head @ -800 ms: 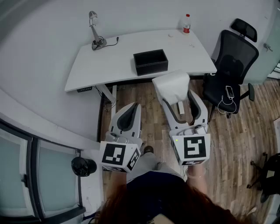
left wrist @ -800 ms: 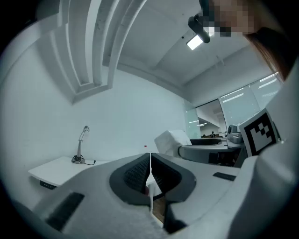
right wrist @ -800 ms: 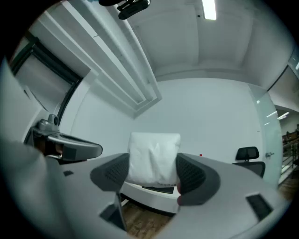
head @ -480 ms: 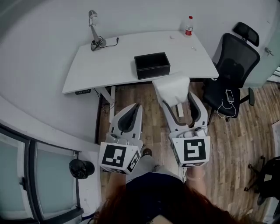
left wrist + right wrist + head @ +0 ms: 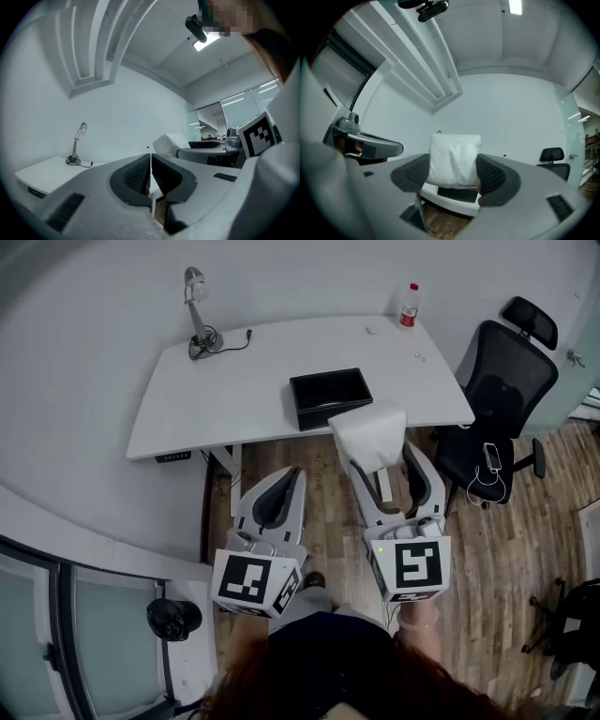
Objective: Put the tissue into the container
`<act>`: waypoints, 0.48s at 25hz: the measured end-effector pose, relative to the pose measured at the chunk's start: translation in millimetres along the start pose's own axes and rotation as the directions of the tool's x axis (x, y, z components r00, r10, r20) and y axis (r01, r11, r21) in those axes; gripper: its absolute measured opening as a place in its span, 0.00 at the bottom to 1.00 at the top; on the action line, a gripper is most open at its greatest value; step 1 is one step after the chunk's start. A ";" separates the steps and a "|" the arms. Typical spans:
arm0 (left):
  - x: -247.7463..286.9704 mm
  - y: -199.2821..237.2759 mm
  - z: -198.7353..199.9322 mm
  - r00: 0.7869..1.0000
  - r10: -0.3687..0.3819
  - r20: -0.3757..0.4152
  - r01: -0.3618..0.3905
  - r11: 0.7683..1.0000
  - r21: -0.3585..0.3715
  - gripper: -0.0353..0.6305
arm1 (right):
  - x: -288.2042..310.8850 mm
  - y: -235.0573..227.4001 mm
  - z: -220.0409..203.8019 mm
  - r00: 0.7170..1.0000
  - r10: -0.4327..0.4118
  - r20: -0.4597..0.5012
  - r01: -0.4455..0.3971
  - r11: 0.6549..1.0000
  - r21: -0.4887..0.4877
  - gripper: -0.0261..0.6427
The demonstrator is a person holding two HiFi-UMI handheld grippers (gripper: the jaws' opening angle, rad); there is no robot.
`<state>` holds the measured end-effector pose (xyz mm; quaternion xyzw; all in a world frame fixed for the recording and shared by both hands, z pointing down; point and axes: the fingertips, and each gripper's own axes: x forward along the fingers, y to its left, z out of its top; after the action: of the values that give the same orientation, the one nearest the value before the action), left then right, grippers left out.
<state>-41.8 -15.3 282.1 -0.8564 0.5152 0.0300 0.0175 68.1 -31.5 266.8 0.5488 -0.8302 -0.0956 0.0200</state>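
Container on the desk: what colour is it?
Black, inside and out. The container shows best in the head view.

On the desk [image 5: 216, 399], the container [image 5: 330, 397] sits near the front edge, right of centre; a lamp [image 5: 199, 310] stands at the back left corner, a bottle [image 5: 409, 306] at the back right. The tissue pack [image 5: 371, 434] hangs just before the front edge, by the container.

A lamp [image 5: 197, 310] and a bottle [image 5: 408, 307] stand on the white desk [image 5: 216, 399] beside a black chair [image 5: 502, 395].
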 end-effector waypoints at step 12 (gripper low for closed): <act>22.8 38.5 -1.1 0.996 -0.090 -0.011 0.090 0.996 -0.002 0.10 | 52.3 -1.3 5.7 0.997 -0.074 -0.015 0.074 0.997 0.011 0.53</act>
<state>-65.1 -53.5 281.6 -0.8790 0.4760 0.0247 0.0155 47.8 -79.1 257.3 0.5799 -0.8097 -0.0874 0.0196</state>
